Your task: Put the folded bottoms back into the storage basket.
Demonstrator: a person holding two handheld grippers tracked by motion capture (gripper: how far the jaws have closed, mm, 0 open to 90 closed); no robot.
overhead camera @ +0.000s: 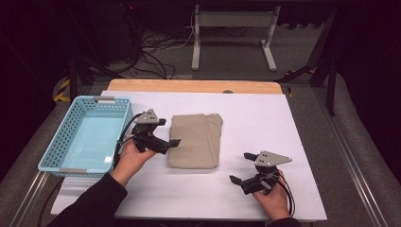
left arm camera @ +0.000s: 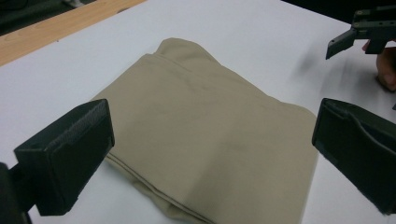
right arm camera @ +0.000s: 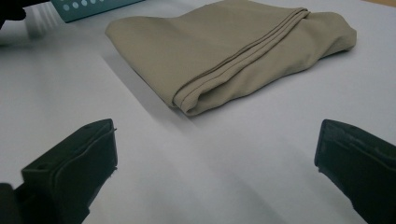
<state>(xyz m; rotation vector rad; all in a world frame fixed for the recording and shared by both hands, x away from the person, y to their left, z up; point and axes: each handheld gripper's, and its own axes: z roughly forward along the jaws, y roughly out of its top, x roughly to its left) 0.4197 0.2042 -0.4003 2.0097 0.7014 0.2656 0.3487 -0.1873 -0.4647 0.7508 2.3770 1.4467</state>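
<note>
I count one folded tan cloth (overhead camera: 195, 140), one light blue basket (overhead camera: 61, 156) and two grippers on the white worktop (overhead camera: 265, 113). The cloth lies flat at the centre of the high view; the basket sits at centre left, with nothing inside that I can see. My left gripper (overhead camera: 171, 132) is held just right of the basket, its jaws spread wide and pointing right, their tips at the cloth's left edge; in the left gripper view the cloth (left arm camera: 205, 135) lies between and beyond the jaws. My right gripper (overhead camera: 242, 167) sits at lower right, jaws spread, pointing left toward the cloth (right arm camera: 233, 51) but well apart from it, gripping nothing.
</note>
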